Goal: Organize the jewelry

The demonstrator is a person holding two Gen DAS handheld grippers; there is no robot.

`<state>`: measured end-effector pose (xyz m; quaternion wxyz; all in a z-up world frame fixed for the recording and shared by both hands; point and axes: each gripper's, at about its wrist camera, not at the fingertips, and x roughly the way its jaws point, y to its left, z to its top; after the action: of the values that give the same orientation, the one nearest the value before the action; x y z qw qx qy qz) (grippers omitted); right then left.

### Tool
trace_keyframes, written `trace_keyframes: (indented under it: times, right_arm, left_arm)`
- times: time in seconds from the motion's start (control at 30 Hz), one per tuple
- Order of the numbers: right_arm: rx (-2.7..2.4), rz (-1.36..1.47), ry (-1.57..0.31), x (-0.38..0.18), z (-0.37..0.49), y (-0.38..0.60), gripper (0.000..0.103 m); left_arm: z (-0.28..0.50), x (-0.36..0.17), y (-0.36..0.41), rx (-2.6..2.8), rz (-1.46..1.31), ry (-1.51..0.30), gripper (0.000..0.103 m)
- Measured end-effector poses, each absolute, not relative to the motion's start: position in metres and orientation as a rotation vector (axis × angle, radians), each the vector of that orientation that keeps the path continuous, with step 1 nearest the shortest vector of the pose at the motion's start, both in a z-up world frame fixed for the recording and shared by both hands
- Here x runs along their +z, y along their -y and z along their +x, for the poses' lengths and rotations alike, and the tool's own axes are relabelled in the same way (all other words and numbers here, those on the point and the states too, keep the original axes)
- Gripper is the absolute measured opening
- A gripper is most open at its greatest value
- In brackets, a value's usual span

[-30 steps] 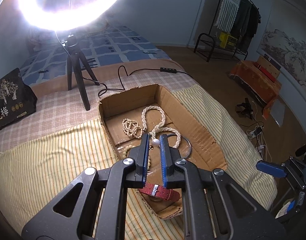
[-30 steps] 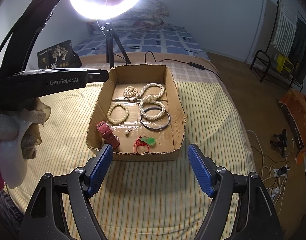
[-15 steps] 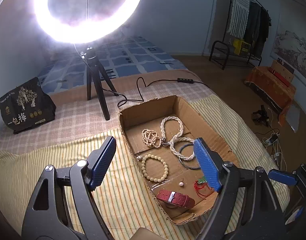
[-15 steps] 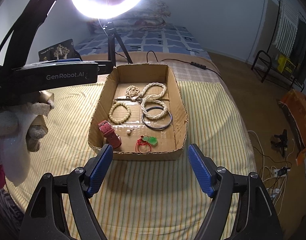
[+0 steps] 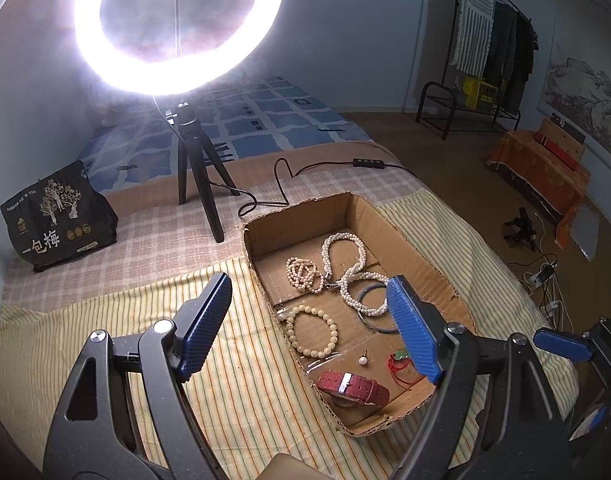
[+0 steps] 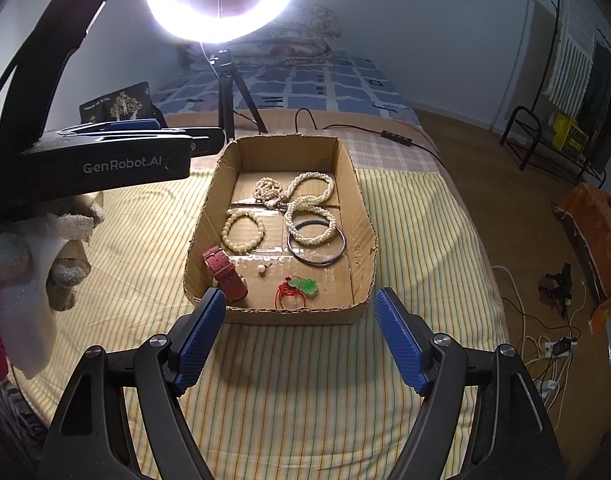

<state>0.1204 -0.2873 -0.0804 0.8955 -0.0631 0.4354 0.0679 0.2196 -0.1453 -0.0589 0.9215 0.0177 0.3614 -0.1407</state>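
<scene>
While both grippers just hang over the bed, all the jewelry sits in the cardboard box [image 6: 361, 216] on the striped sheet. Left gripper [image 5: 311, 330] is spread wide with nothing between its blue pads, same for the right gripper [image 6: 299, 338], which is just short of the box's near wall. Inside: pearl necklace [image 6: 309, 208] at the back, beaded bracelet [image 6: 243, 232], dark bangle [image 6: 316, 250], red watch strap [image 6: 225, 272], a tiny pearl stud [image 6: 262, 268] and a green pendant [image 6: 307, 286] on red cord up front.
</scene>
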Motion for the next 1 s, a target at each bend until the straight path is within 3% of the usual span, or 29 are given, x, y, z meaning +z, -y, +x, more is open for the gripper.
trace_keyframes:
  times: [1.0]
  right_arm:
    - [0.031, -0.136, -0.742, -0.037, 0.106, 0.275, 0.077]
  left_arm:
    - [0.134, -0.014, 0.081, -0.209, 0.084, -0.608, 0.082]
